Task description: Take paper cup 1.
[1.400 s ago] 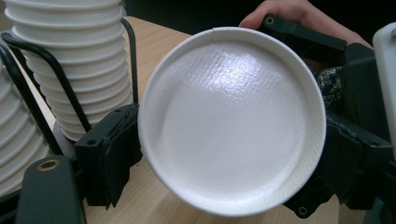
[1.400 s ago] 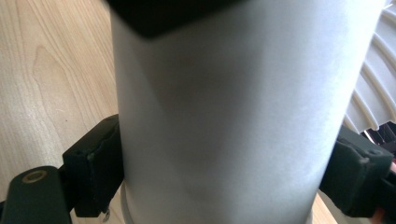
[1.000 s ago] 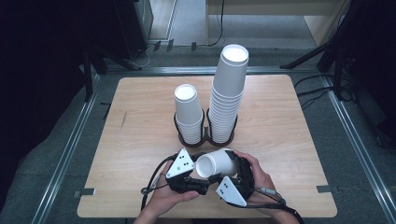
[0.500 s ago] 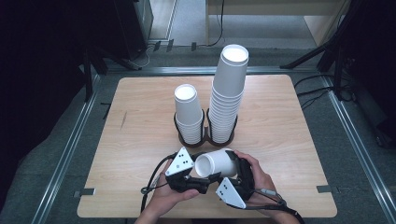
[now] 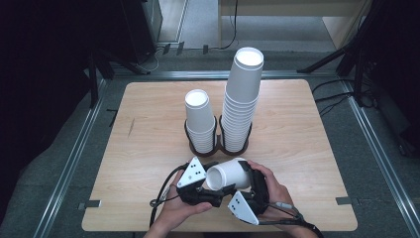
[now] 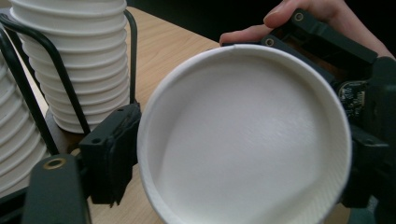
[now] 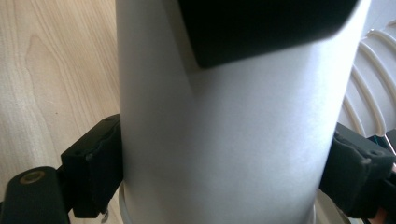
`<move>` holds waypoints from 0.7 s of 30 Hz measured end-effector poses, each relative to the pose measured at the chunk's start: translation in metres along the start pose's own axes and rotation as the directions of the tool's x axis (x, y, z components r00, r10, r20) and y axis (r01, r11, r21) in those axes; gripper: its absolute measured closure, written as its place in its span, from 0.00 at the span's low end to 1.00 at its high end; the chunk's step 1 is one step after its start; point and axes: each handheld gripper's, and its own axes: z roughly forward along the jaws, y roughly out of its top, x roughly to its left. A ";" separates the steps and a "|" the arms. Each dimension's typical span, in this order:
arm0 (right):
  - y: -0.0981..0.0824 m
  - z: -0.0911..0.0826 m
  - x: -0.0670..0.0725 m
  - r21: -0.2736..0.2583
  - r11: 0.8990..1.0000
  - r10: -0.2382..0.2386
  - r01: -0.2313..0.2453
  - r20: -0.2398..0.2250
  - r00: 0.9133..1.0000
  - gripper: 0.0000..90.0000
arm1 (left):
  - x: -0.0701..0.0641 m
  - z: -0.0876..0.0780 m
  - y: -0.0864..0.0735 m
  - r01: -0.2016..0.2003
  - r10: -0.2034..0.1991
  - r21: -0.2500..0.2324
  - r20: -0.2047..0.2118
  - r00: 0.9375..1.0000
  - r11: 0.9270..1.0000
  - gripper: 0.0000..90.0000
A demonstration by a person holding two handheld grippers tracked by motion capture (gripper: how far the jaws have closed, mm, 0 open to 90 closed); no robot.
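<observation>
While both hands sit close together at the near edge of the table (image 5: 148, 124), the right gripper (image 7: 224, 186) has its jaws pressed against both sides of a single white paper cup (image 5: 229, 174), so it's clamped on the cup body. That cup lies tipped on its side, with its open mouth pointing toward 9 o'clock, straight at the left gripper (image 5: 198, 186). From the left gripper view you're looking right into the cup's mouth, with one black pad (image 6: 109, 154) just touching the rim on the left; the other jaw is mostly hidden behind the cup, so I honestly can't tell if that one is gripping or just parked around the rim.

Going outward, at 12 o'clock from the hands there's a black wire holder (image 5: 218, 144) mid-table with two cup stacks in it: a short stack (image 5: 199, 119) and, right beside it at 3 o'clock, a tall stack (image 5: 242, 96).
</observation>
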 end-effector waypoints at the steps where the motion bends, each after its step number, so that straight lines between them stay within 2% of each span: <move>1: 0.001 0.000 0.000 -0.004 1.000 -0.003 0.003 0.000 1.000 0.13 | 0.000 0.000 0.000 0.002 -0.002 0.003 0.001 1.000 1.000 0.15; 3: 0.002 0.000 0.001 -0.011 1.000 -0.017 0.017 -0.002 1.000 0.13 | 0.001 -0.001 0.000 0.005 -0.005 0.001 0.002 1.000 1.000 0.15; 8: 0.002 -0.001 0.001 -0.013 1.000 -0.011 0.011 -0.005 1.000 0.13 | 0.000 -0.002 0.000 -0.002 0.002 -0.009 0.005 1.000 1.000 0.20; 15: 0.002 -0.001 0.001 -0.014 1.000 -0.020 0.020 -0.002 1.000 0.12 | 0.000 -0.003 0.000 -0.009 0.009 -0.009 0.009 1.000 1.000 0.22; 17: 0.002 0.000 0.002 -0.014 1.000 0.007 -0.007 -0.010 1.000 0.10 | 0.002 -0.004 0.000 -0.007 0.008 -0.014 0.012 1.000 1.000 0.23; 21: 0.003 0.000 0.000 -0.019 1.000 0.022 -0.022 -0.016 1.000 0.09 | 0.003 -0.004 -0.001 -0.004 0.005 -0.026 0.019 1.000 1.000 0.24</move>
